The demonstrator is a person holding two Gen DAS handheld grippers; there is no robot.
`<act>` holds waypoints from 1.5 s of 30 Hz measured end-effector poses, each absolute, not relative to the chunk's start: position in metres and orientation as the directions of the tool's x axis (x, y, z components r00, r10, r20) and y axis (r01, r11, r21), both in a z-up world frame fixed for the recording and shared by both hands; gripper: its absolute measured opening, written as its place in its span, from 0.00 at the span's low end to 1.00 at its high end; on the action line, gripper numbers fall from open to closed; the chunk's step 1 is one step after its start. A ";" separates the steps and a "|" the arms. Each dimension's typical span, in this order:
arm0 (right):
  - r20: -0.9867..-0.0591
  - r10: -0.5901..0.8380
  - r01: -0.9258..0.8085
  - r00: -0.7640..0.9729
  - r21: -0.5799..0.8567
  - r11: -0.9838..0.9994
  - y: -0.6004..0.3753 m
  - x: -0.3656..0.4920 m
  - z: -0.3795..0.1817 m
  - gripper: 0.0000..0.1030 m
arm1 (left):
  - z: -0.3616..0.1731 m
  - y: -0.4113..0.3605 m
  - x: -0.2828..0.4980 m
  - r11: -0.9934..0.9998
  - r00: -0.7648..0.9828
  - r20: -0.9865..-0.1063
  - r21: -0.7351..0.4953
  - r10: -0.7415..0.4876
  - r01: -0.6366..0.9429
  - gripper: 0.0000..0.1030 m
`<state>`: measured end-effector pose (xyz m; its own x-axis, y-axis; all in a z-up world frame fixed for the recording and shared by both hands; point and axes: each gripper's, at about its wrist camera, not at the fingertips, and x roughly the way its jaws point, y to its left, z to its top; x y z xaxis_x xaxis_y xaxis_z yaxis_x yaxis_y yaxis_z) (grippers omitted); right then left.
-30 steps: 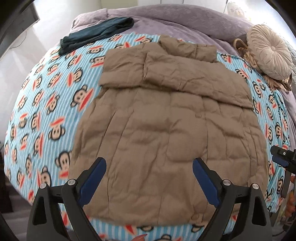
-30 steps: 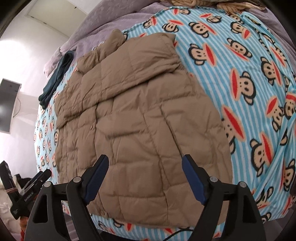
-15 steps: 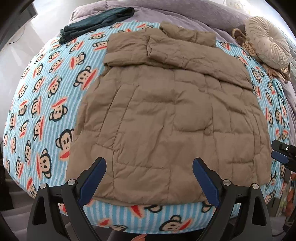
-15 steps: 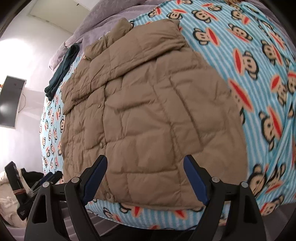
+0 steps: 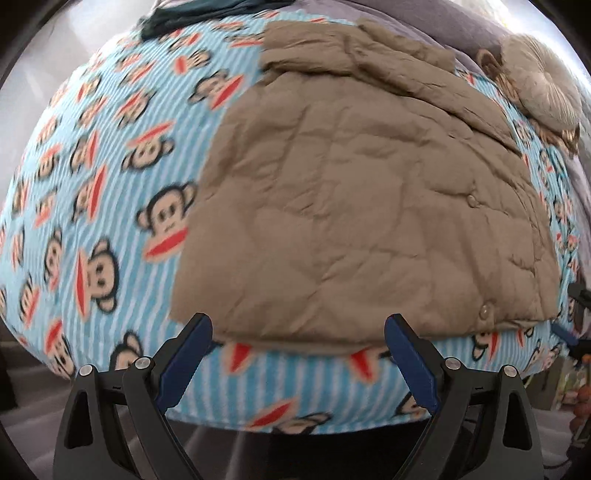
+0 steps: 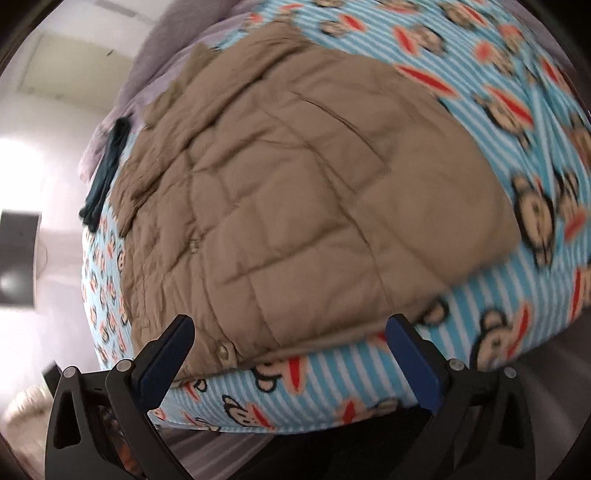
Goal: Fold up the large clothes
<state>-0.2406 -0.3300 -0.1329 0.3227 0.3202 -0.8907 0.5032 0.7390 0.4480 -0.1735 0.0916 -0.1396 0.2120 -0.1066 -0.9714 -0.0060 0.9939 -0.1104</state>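
On my far left, at the bed's back edge, a dark teal garment point(image 5: 207, 14) lies bunched on the monkey-print blanket point(image 5: 92, 184), well apart from everything else. The blanket covers the bed and shows bare on the left side and along the near edge. My left gripper point(image 5: 297, 339) hangs over that near edge, its jaws spread wide with nothing between them; their blue pads stand just in front of the hem, not touching it. The tan quilted jacket point(image 5: 369, 206) lies flat in the middle of the bed, sleeves folded across its upper part, hood end away from me, two snap buttons showing near its right-hand hem. To its upper right a round beige cushion point(image 5: 543, 85) rests beside the collar end. My right gripper point(image 6: 291, 339) hovers over the jacket's near right stretch of hem; its jaws are opening, wide apart, with only the hem edge and blanket seen between them and nothing pinched. That view is blurred.
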 end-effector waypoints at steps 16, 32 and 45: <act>-0.819 0.416 0.679 0.394 0.565 0.469 -0.358 -0.304 -0.165 1.00 | -0.201 0.127 -0.172 0.800 0.129 -0.814 -0.581 -0.567 -0.151 0.92; -0.703 0.450 0.713 0.551 0.676 0.184 -0.406 -0.285 -0.221 0.98 | -0.222 0.097 -0.136 0.791 0.146 -0.829 -0.560 -0.540 -0.246 0.92; -0.697 0.519 0.680 0.494 0.682 0.269 -0.410 -0.254 -0.200 0.07 | -0.173 0.096 -0.110 0.760 0.267 -0.775 -0.624 -0.572 -0.182 0.15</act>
